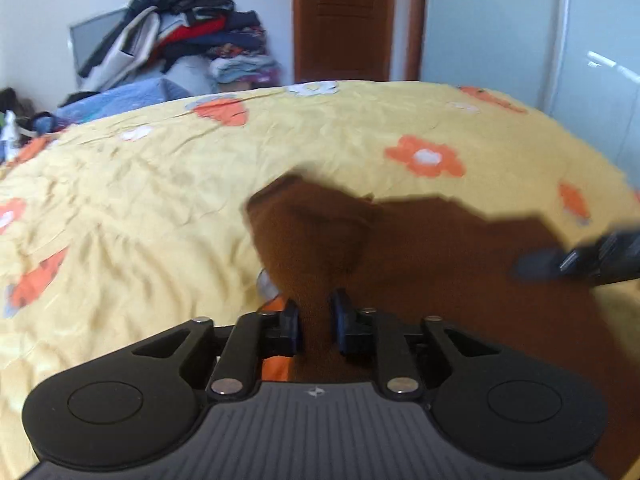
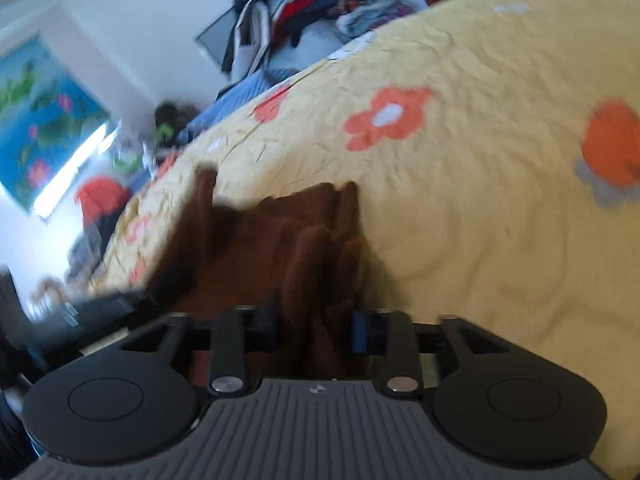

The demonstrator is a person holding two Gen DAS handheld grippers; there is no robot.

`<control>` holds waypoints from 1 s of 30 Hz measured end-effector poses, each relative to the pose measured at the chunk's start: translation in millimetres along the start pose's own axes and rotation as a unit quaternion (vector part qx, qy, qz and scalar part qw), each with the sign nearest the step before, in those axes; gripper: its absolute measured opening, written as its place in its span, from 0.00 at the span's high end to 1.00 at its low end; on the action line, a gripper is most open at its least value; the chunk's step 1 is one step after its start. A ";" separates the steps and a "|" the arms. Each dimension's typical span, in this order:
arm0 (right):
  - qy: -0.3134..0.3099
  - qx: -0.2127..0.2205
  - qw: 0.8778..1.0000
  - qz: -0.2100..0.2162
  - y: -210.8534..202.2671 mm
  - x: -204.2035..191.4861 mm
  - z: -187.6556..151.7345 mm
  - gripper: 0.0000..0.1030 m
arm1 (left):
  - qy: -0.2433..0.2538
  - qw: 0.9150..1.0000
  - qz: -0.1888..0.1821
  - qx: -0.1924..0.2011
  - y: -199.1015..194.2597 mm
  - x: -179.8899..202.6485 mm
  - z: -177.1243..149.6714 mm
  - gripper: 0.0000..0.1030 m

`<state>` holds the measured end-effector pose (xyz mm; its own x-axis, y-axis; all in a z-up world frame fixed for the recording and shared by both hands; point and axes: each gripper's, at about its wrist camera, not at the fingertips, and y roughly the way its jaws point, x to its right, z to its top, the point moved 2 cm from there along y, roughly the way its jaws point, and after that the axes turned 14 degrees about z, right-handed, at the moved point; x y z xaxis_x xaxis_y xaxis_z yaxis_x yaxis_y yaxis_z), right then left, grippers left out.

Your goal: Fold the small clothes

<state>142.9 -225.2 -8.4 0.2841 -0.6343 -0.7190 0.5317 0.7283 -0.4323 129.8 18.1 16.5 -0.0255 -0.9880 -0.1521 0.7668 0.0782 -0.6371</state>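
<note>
A small brown fleece garment (image 1: 440,264) lies partly lifted on a yellow bedspread (image 1: 160,200) with orange flowers. My left gripper (image 1: 314,320) is shut on a bunched edge of it, the cloth pinched between the two pads. In the right wrist view the same brown garment (image 2: 260,248) rises in folds from the bedspread (image 2: 480,200), and my right gripper (image 2: 314,328) is closed on a thick bunch of it that fills the gap. The right gripper's fingers (image 1: 560,260) show blurred at the right edge of the left wrist view.
A heap of clothes (image 1: 192,28) is piled beyond the bed's far left corner. A brown door (image 1: 344,20) and a pale wardrobe panel (image 1: 520,40) stand behind the bed. A blue blanket (image 1: 120,96) lies at the far edge. A flower picture (image 2: 36,120) hangs on the wall.
</note>
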 end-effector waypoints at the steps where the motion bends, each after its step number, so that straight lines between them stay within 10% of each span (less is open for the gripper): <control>1: 0.019 0.003 1.000 0.007 -5.0 0.5 -0.3 0.35 | -0.015 1.000 0.002 0.009 -9.1 -6.0 -5.6 0.77; 3: 0.029 0.001 0.999 0.017 -16.8 -5.4 -5.0 0.13 | -0.062 0.998 -0.011 0.008 -28.0 -22.2 -17.7 0.65; 4: 0.020 -0.005 1.000 0.020 -22.8 -10.5 -9.7 0.04 | -0.089 0.996 -0.026 -0.001 -34.9 -29.5 -24.7 0.42; 6: 0.012 -0.022 0.999 0.030 -33.5 -18.4 -21.1 0.04 | -0.146 0.986 -0.071 -0.042 -46.4 -43.6 -40.1 0.24; 10: 0.031 -0.072 0.995 0.066 -33.5 -24.4 -46.3 0.11 | -0.230 0.948 -0.183 -0.126 -54.3 -46.5 -71.7 0.35; 12: 0.006 -0.076 0.995 0.068 -29.2 -30.8 -53.1 0.23 | -0.207 0.956 -0.166 -0.128 -57.7 -39.0 -72.9 0.69; 13: -0.001 -0.079 0.995 0.065 -26.8 -33.5 -53.6 0.52 | -0.207 0.955 -0.165 -0.135 -57.5 -40.4 -71.8 0.78; 16: -0.024 -0.100 0.993 0.056 -25.7 -43.1 -55.2 0.66 | -0.203 0.955 -0.170 -0.135 -68.3 -53.2 -68.5 0.82; 21: -0.061 -0.103 0.992 0.043 -31.0 -41.1 -68.6 0.65 | -0.155 0.971 -0.137 -0.117 -77.1 -46.4 -82.0 0.78; 25: -0.027 -0.077 0.996 0.038 -49.6 -42.8 -56.6 0.28 | -0.134 0.984 -0.103 -0.049 -116.7 -49.4 -77.0 0.63; 28: -0.049 -0.009 0.999 0.018 -69.9 -55.1 -31.4 0.27 | -0.099 0.992 -0.076 0.011 -135.9 -38.0 -67.6 0.34; 30: -0.056 0.016 0.998 0.020 -65.1 -65.7 -14.2 0.20 | -0.077 0.994 -0.074 0.026 -132.8 -20.4 -62.4 0.34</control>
<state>78.2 -227.2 59.2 0.3912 -0.6311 -0.6698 0.5424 0.7461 -0.3862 -11.5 36.2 57.1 -0.0451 -0.9972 0.0598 0.7944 -0.0721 -0.6032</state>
